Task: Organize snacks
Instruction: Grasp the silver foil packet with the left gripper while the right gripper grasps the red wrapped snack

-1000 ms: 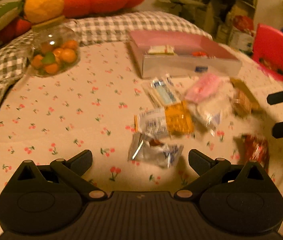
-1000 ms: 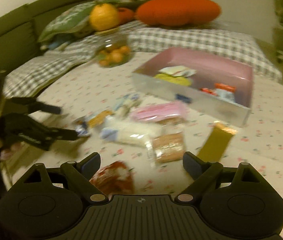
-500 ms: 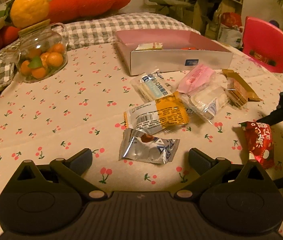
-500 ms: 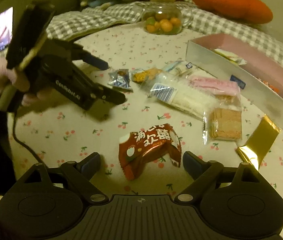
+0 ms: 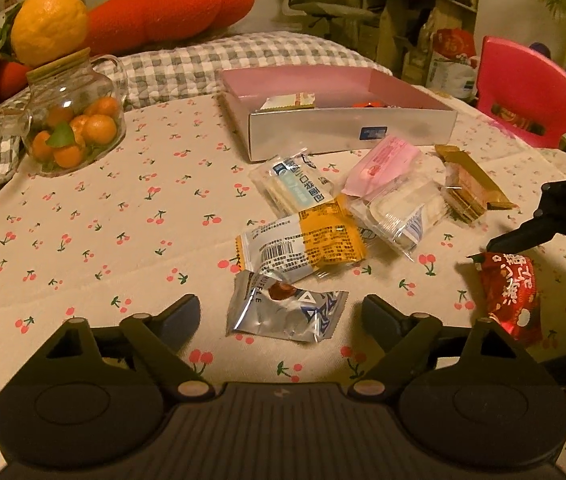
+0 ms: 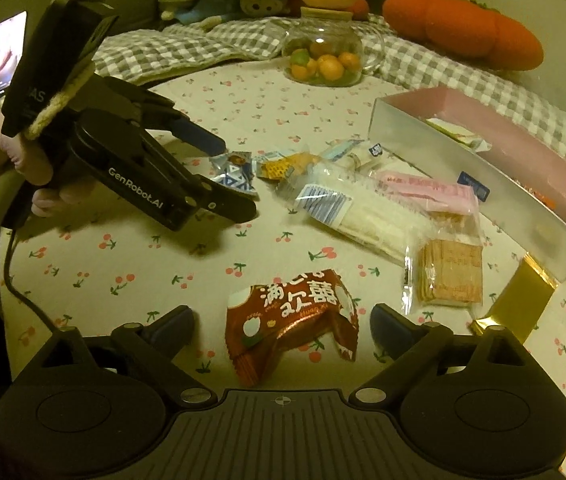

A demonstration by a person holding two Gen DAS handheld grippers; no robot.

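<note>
The left gripper [image 5: 279, 312] is wide open around a silver packet [image 5: 283, 312]. The right gripper [image 6: 283, 320] is also wide open, with a red packet [image 6: 291, 316] between its fingers, not gripped.

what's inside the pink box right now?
The pink box holds a white and yellow packet near one end and a small red-orange item further along. Its near wall hides part of the floor in both views, so more may be inside.
</note>
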